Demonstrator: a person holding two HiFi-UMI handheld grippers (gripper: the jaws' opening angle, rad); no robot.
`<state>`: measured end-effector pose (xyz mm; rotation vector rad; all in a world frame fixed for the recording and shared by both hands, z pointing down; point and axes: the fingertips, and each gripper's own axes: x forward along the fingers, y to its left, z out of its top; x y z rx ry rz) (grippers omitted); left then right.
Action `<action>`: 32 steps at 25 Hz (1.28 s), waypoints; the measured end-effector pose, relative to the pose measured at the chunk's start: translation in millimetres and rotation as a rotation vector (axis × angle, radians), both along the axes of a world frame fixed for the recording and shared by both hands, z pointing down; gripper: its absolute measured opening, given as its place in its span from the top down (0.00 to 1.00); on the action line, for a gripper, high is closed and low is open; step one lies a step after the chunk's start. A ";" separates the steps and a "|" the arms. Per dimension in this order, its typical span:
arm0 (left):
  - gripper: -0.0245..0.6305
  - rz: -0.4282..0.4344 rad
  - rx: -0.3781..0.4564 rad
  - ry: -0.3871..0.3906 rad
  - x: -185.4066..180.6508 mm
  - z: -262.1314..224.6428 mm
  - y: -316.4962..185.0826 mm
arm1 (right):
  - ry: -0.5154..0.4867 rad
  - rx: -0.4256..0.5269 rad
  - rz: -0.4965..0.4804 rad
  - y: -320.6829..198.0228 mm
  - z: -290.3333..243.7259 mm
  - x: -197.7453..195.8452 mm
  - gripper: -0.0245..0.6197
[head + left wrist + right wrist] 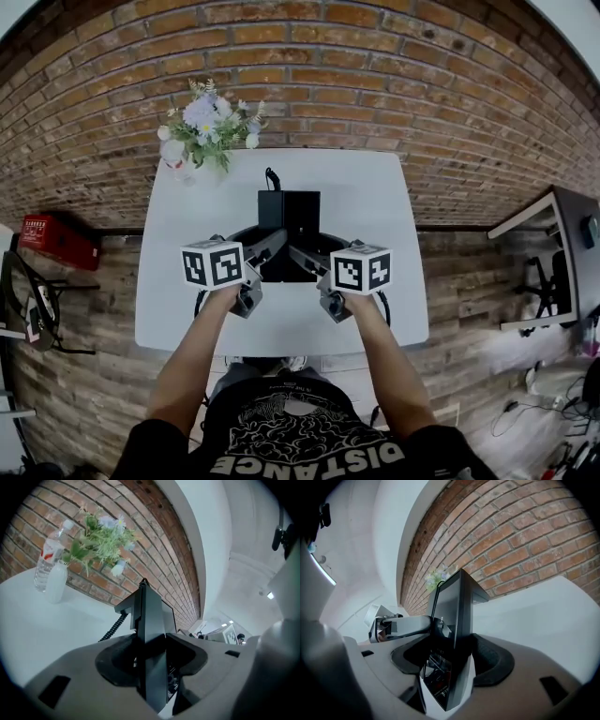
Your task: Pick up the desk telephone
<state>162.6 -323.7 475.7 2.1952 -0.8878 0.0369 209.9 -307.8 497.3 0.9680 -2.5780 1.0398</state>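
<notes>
Desk telephone held over mid bench, right of and nearer than flower vase. L tongs pinching its left edge, R tongs pinching its right edge; pads tight on casing both sides. On vase side, coiled cord hangs off phone.

Black desk telephone, coiled cord trailing, clamped at both sides, held over white table.
</notes>
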 end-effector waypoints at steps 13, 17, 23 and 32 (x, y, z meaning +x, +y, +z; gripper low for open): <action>0.67 -0.011 0.223 0.029 -44.8 -105.4 -7.1 | -0.001 0.223 0.029 -11.8 -102.2 -46.9 0.54; 0.67 -0.005 0.291 0.037 -53.2 -135.0 -8.1 | -0.001 0.293 0.045 -13.9 -131.4 -55.4 0.54; 0.67 0.001 0.378 0.050 -66.6 -174.6 -7.5 | 0.008 0.394 0.063 -15.0 -170.2 -69.1 0.54; 0.67 0.005 0.500 0.074 -82.7 -217.4 3.6 | 0.030 0.534 0.078 -6.5 -212.6 -84.9 0.54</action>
